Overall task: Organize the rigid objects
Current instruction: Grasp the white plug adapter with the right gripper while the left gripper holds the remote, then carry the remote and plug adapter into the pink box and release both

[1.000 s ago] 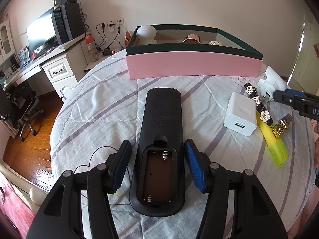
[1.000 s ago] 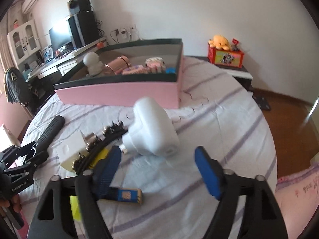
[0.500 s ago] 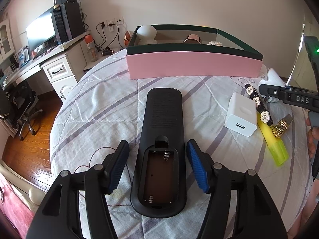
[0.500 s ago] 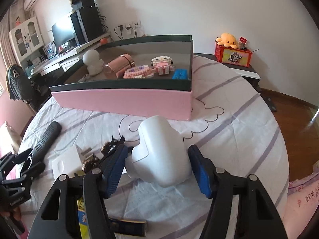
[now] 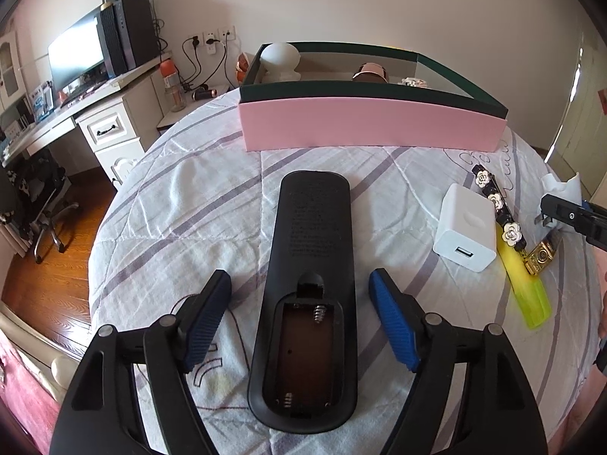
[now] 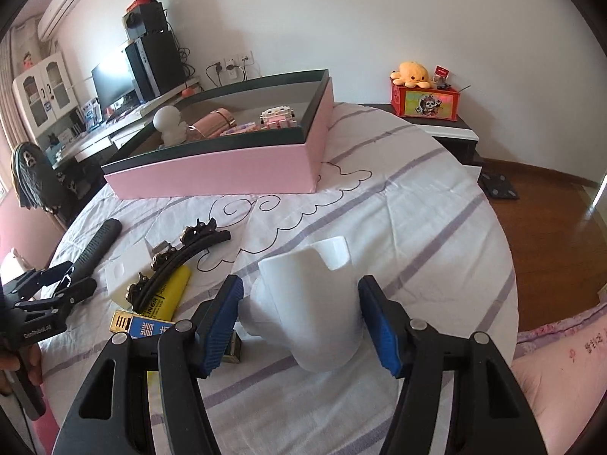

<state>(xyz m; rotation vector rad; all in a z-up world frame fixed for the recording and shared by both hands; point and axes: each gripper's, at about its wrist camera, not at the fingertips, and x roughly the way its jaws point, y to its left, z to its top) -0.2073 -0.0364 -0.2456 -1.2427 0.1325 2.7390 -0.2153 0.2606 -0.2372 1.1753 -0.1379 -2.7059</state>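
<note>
Our right gripper (image 6: pixel 299 320) has moved in around the white plug adapter (image 6: pixel 309 313), fingers open, seemingly touching it, near the pink box (image 6: pixel 212 174), while our open left gripper (image 5: pixel 299 318) still straddles the black remote (image 5: pixel 309 284), so both await closing.

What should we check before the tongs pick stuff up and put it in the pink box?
1. Left tongs straddle the black remote: ok.
2. Left tongs closed on it: not ok, gaps on both sides.
3. Right tongs straddle the white plug adapter: ok.
4. Right tongs gripping it: cannot tell, right pad looks apart.
5. Pink box has free floor space: ok.
6. Remote's battery cover on: not ok, compartment open.
</note>
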